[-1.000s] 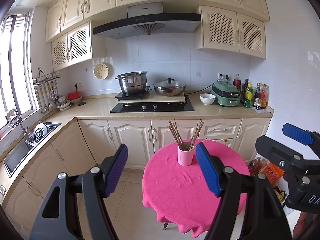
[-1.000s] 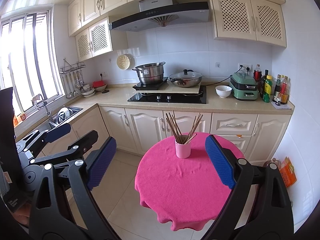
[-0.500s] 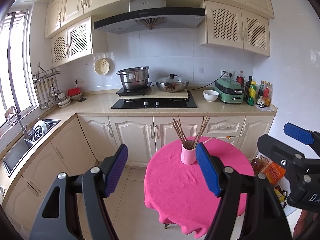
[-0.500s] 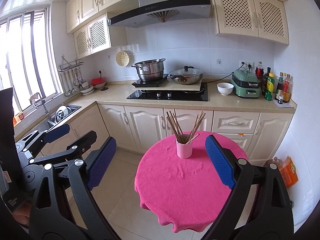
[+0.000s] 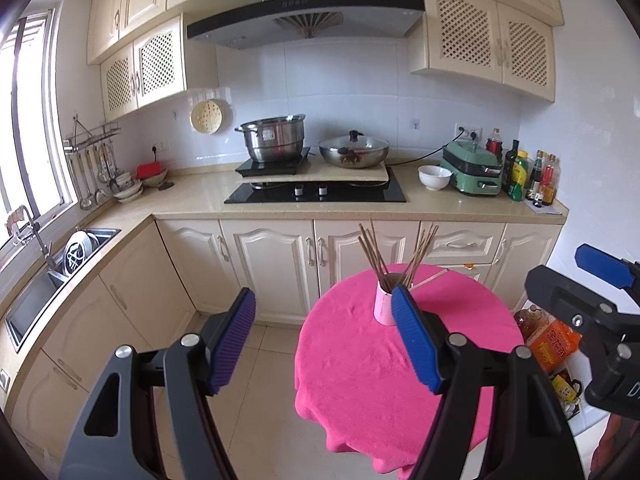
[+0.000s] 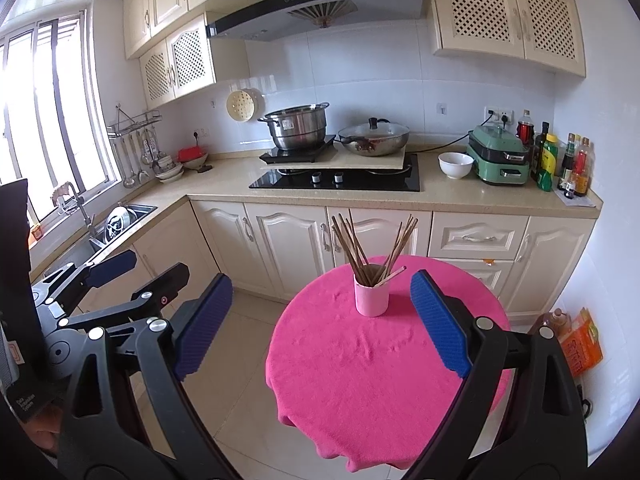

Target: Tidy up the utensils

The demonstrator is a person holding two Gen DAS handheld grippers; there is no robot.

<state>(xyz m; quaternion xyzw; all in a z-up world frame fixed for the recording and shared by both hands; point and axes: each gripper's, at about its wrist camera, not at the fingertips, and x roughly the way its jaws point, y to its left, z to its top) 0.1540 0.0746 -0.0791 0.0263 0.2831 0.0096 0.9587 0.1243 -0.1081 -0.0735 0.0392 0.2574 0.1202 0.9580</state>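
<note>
A pink cup (image 6: pixel 372 295) (image 5: pixel 383 307) stands near the far edge of a round table under a pink cloth (image 6: pixel 360 364) (image 5: pixel 360 364). Several brown chopsticks (image 6: pixel 356 240) (image 5: pixel 396 250) fan out of the cup, and one pale chopstick leans low to the right. My right gripper (image 6: pixel 322 322) is open and empty, held short of the table and well back from the cup. My left gripper (image 5: pixel 324 338) is open too, with nothing between its fingers; its right fingertip overlaps the cup in that view. The right gripper's frame shows at the right edge of the left wrist view.
An L-shaped counter (image 6: pixel 440 196) runs behind the table with a hob, steel pot (image 6: pixel 298 130), lidded pan (image 6: pixel 374 140), white bowl (image 6: pixel 456 164), green cooker and bottles. A sink (image 6: pixel 116 220) lies left. An orange package (image 6: pixel 580 344) sits on the floor at the right.
Both views have drifted closer to the table and slightly down; the cup and chopsticks sit larger in view. Both grippers have stayed open and empty.
</note>
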